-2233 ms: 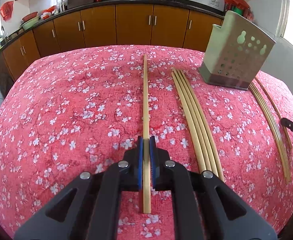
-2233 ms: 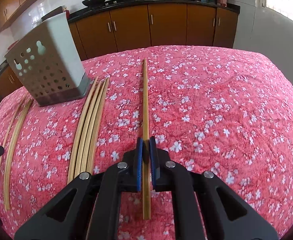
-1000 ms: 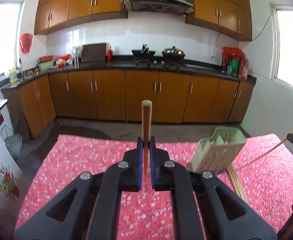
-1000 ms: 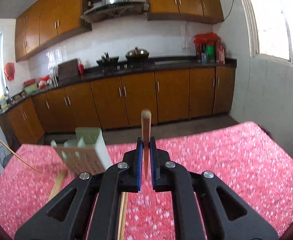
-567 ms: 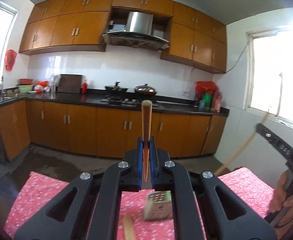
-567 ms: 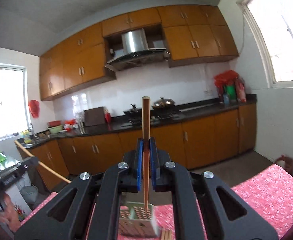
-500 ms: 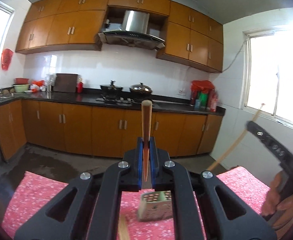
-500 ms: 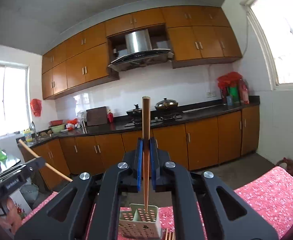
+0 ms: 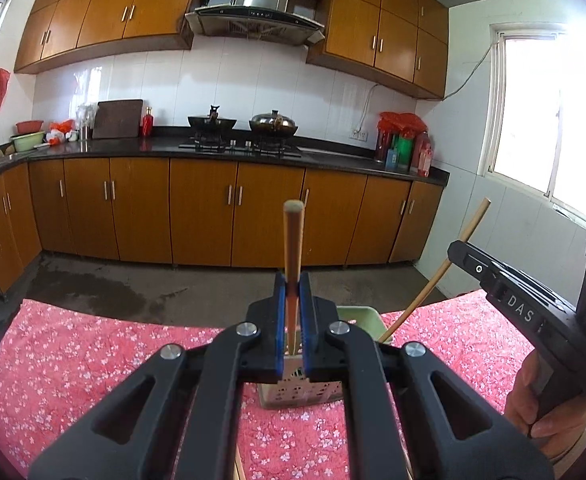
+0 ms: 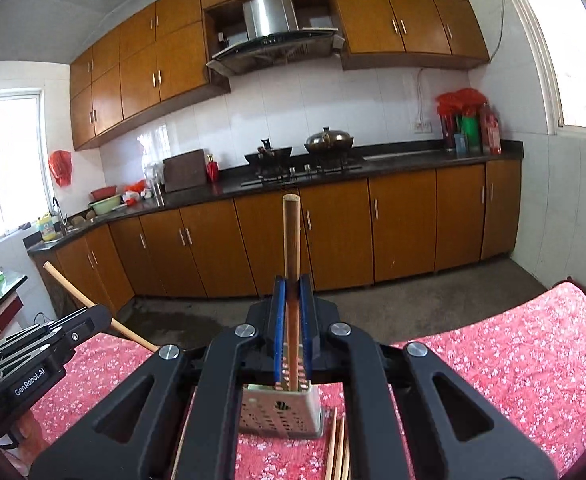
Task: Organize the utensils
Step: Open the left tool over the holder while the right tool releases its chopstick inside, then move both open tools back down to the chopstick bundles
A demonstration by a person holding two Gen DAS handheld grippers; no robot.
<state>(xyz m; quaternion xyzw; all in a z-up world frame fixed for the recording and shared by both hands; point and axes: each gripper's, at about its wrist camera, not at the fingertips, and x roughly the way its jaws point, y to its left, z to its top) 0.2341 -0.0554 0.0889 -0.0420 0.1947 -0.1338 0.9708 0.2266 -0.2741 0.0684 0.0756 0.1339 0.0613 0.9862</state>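
Note:
My left gripper [image 9: 292,284] is shut on a wooden chopstick [image 9: 293,240] held upright, its lower end above the pale green perforated utensil holder [image 9: 301,392]. My right gripper [image 10: 292,284] is shut on another upright chopstick [image 10: 292,248], its lower end at the mouth of the same holder [image 10: 281,412]. The right gripper with its slanted chopstick [image 9: 433,276] shows at the right of the left wrist view; the left gripper body [image 10: 37,352] shows at the left of the right wrist view.
The holder stands on a table with a red floral cloth [image 9: 93,352]. More chopsticks [image 10: 337,448] lie on the cloth beside the holder. Brown kitchen cabinets [image 9: 213,216] and a counter with a stove stand beyond the table.
Both grippers lifted their chopsticks off the cloth, tipped them upright and moved over the holder. In the last half second both came lower and closer to it.

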